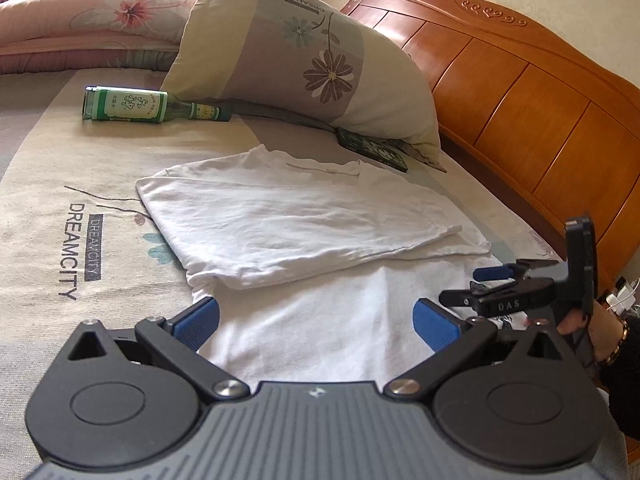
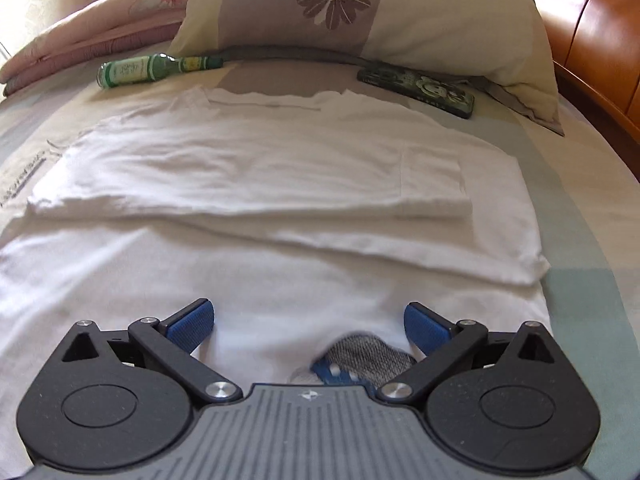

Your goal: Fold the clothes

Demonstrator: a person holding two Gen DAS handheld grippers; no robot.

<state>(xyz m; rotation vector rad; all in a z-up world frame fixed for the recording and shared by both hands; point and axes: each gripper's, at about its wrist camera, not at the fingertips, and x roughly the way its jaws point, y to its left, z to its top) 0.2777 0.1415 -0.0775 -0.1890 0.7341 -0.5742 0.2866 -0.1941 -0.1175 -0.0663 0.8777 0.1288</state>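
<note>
white shirt (image 2: 256,168) half-folded, each hand-held gripper (image 1: 316,322) (image 2: 310,326) wide open, empty

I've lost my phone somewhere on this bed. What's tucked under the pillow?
A phone in a green patterned case pokes out from under the pillow, its far end covered. A green bottle lies beside it. Anything deeper underneath is hidden.

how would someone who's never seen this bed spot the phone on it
Start at the big floral pillow leaning near the wooden headboard. At its lower edge, beyond the white shirt, lies the phone: flat, dark, with a green cartoon case, unlike the round green glass bottle lying further left.
</note>
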